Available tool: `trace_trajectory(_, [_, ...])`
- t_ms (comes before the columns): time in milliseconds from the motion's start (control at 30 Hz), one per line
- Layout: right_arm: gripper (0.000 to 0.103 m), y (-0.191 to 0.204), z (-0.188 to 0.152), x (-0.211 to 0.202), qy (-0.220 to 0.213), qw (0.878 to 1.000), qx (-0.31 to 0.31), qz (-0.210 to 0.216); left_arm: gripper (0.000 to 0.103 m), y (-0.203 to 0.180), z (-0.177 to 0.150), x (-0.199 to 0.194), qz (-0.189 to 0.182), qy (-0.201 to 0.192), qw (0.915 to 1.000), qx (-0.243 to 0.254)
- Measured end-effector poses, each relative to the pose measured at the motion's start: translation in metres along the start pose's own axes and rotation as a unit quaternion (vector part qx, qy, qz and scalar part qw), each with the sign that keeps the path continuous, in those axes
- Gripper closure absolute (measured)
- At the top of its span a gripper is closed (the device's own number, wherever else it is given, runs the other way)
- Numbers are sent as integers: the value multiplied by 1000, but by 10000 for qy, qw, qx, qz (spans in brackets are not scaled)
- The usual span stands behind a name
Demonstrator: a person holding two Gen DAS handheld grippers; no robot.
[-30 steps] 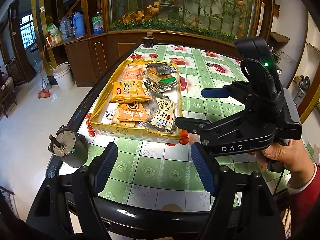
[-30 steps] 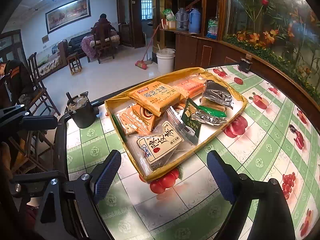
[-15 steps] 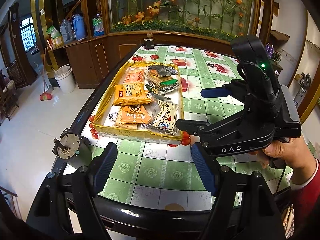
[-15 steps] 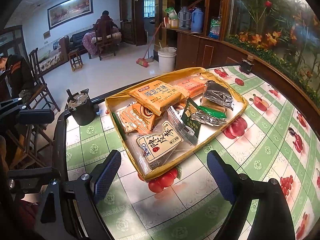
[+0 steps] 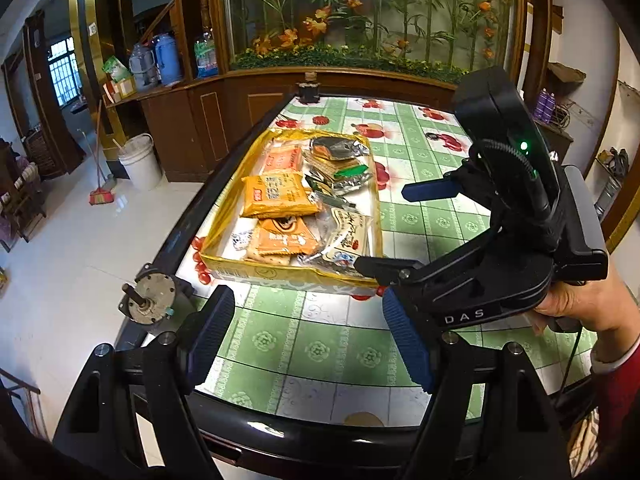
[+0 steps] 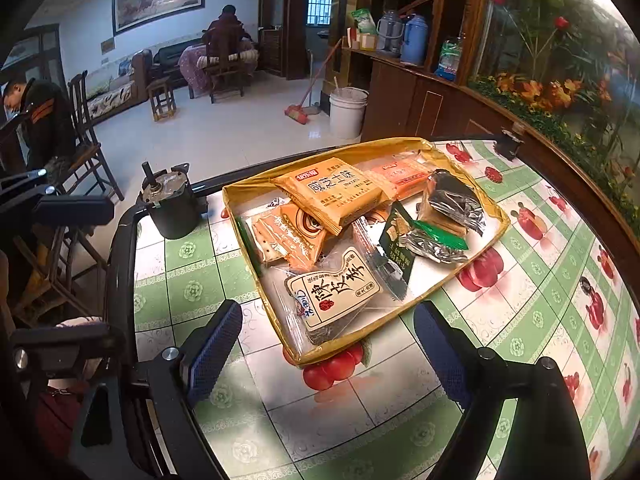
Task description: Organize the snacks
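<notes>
A shallow yellow tray (image 5: 288, 277) (image 6: 476, 260) lies on the tiled table and holds several snack packets: an orange cracker pack (image 5: 276, 195) (image 6: 334, 192), a smaller orange pack (image 5: 285, 237), a clear plum packet with black lettering (image 6: 334, 288) (image 5: 352, 237) and silver foil packets (image 6: 454, 200). My left gripper (image 5: 308, 334) is open and empty, above the table short of the tray's near edge. My right gripper (image 6: 326, 354) is open and empty, just in front of the tray's near corner; in the left wrist view its black body (image 5: 500, 240) is right of the tray.
A grey motor (image 5: 146, 304) (image 6: 168, 204) is fixed at the table's black rim by the tray. A white bucket (image 6: 347, 112) and a broom stand on the floor. A wooden cabinet with a flower display (image 5: 360, 20) runs behind the table. People sit far off.
Both grippers have drawn back a little from the tray, which looks slightly smaller and farther. Both stay open and empty. The snacks have not moved.
</notes>
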State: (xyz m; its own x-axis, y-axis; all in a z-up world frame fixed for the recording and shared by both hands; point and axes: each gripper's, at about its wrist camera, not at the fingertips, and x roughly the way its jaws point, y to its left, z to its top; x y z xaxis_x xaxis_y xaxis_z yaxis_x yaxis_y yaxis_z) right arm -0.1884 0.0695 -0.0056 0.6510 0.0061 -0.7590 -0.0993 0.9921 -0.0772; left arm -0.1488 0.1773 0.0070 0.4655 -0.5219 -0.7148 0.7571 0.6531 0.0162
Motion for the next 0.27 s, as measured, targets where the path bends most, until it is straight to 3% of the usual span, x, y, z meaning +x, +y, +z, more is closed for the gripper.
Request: trace_trajectory(267, [14,12,14,11,187,9990,-409,63,26,13,5,-3,120,-12,9998,-164])
